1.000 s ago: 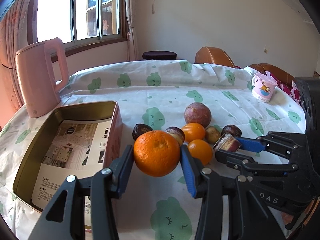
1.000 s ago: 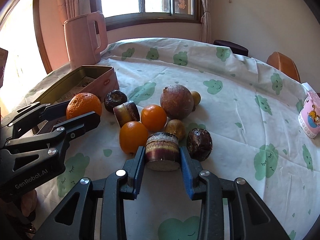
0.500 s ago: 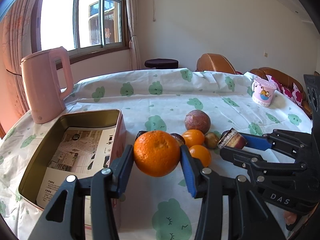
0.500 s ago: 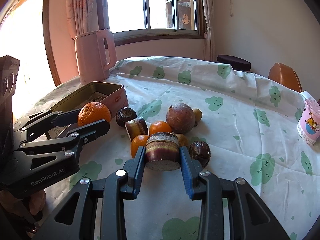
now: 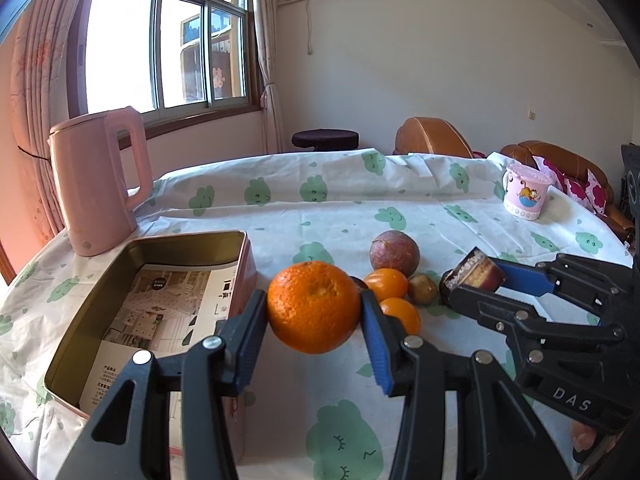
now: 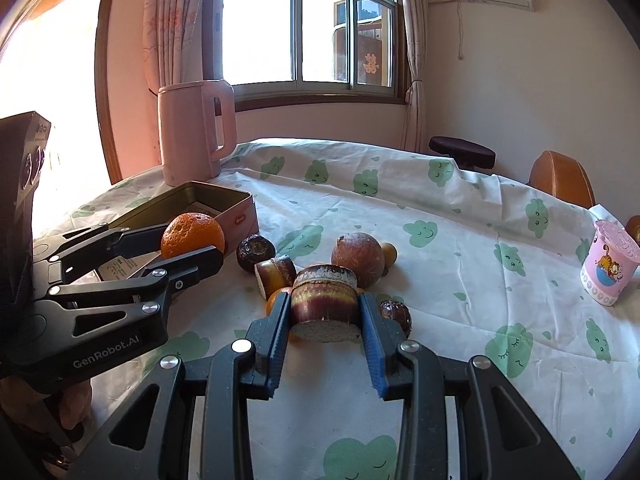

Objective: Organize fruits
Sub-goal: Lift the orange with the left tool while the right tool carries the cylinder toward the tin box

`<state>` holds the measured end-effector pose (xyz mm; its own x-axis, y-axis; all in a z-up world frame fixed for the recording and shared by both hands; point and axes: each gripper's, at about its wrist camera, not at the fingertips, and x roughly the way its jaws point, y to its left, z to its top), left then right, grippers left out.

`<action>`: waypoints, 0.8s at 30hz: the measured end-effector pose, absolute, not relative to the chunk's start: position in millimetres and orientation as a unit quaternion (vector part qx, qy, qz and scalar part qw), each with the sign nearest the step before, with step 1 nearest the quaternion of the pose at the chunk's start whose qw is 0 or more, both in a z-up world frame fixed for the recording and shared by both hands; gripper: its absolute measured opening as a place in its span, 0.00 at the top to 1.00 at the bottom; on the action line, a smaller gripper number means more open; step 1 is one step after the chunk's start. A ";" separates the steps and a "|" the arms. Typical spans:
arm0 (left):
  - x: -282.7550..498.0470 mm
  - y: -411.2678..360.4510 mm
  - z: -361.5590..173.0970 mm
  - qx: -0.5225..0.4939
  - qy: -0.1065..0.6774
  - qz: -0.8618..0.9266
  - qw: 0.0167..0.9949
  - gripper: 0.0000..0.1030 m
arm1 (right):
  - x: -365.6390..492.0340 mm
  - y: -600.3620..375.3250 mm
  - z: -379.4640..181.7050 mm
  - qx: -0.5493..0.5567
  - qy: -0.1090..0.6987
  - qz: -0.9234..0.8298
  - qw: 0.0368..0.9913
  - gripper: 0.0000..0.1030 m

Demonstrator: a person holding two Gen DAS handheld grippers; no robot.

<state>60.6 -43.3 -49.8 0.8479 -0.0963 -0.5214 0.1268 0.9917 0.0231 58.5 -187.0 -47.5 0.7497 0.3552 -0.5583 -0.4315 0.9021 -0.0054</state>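
Left gripper [image 5: 314, 316]: both blue pads clamped on the orange [image 5: 313, 306], which hangs clear of the bench [image 5: 340, 208], just right of the tin [image 5: 236, 258]. The gripper points forward and somewhat downward. Seen from the right wrist, it reaches in from the left edge, with the orange in front of the tin's near corner.

Right gripper [image 6: 325, 318]: pads clamped on the cut piece [image 6: 324, 304], a short brown-purple cylinder with a pale cut face toward the camera, held above the bench. From the left wrist this gripper enters from the right, its fingers level and aimed at the fruit pile.

On the cloth between the two grippers lie a large round brown fruit [image 5: 394, 253], two small orange fruits [image 5: 386, 284], a small brown one [image 5: 422, 289], and, in the right view, a dark fruit [image 6: 255, 253] beside a second cut piece [image 6: 276, 274].

The tin is open, with printed paper on its floor. A pink kettle [image 5: 94, 184] stands behind it; a pink cup [image 5: 524, 196] stands far right.
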 end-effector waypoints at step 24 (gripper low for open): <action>48.3 -43.3 -42.8 0.031 0.231 -0.052 0.971 0.53 | 41.0 -193.9 -37.3 -0.063 0.230 0.208 0.949 0.65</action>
<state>48.3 -43.3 -42.8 0.8873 -0.0876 -0.4527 0.1158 0.9927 0.0350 41.0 -193.9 -37.3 0.8074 0.3662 -0.4625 -0.4244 0.9052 -0.0241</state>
